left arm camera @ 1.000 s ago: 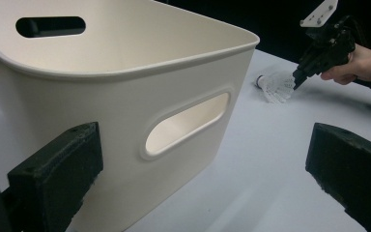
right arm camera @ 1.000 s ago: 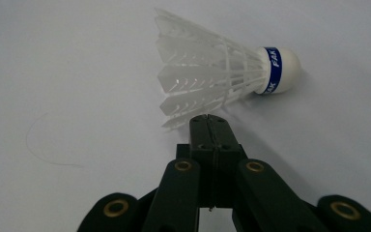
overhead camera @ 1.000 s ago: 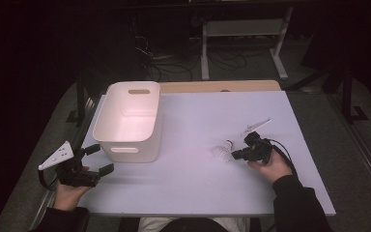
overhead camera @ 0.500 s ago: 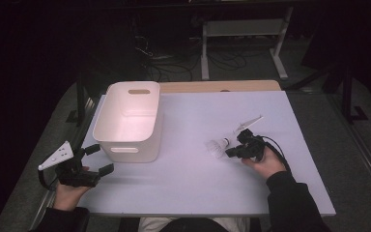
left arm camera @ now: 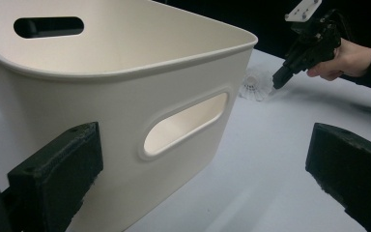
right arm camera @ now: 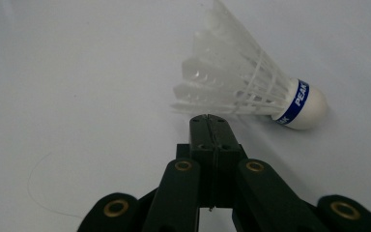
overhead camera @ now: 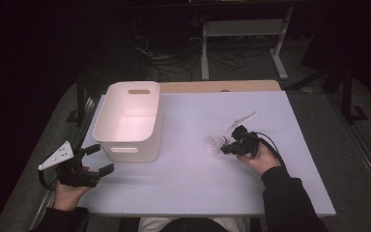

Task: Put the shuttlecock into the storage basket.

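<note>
— Right gripper: nudged left since a second ago, jaws pressed together, holding nothing.
— Shuttlecock?
— Lying on table, just beside its tip. Left gripper spread, near tub.

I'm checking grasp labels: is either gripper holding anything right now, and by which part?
Nothing is held. The right gripper is shut on itself just short of the shuttlecock lying on the table. The left gripper stands open beside the white bin.
</note>
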Demonstrator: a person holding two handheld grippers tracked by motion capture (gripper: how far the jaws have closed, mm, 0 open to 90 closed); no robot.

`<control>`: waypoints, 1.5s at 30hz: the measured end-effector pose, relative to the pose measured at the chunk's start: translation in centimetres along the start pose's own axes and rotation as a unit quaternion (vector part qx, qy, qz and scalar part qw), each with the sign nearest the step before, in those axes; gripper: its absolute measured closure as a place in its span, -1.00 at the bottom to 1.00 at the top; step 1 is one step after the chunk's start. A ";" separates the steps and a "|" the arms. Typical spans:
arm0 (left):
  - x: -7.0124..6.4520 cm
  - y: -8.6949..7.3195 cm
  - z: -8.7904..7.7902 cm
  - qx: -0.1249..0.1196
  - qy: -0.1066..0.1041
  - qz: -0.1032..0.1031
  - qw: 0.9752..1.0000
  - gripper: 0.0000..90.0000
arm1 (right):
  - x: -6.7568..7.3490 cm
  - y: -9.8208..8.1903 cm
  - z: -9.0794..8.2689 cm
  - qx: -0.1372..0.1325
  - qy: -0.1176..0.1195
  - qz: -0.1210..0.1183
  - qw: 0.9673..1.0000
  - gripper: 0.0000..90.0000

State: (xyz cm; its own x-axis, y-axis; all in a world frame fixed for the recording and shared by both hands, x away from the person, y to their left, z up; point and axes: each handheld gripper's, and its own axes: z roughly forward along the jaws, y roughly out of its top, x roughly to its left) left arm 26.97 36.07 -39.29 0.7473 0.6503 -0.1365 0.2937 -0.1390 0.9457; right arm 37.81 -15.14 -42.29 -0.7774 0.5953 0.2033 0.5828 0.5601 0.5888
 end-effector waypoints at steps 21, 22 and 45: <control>0.0 0.0 0.0 0.001 -0.003 0.000 1.000 -1.00 | 0.1 2.6 1.8 0.013 -0.002 -0.012 1.000 0.98; 0.0 0.0 0.0 0.000 -0.003 0.000 1.000 -1.00 | 0.0 2.7 1.9 0.012 -0.002 -0.011 1.000 0.98; 0.0 0.0 0.0 0.001 -0.004 0.002 1.000 -1.00 | -1.4 3.4 3.0 -0.005 -0.019 -0.001 1.000 0.98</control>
State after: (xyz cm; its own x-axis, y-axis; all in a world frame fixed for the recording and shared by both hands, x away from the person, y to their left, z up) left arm 27.00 36.03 -39.28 0.7532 0.6435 -0.1359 0.2930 -0.1432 0.9453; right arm 41.59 -12.32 -42.87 -0.7695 0.6150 0.1722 0.5783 0.5566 0.5965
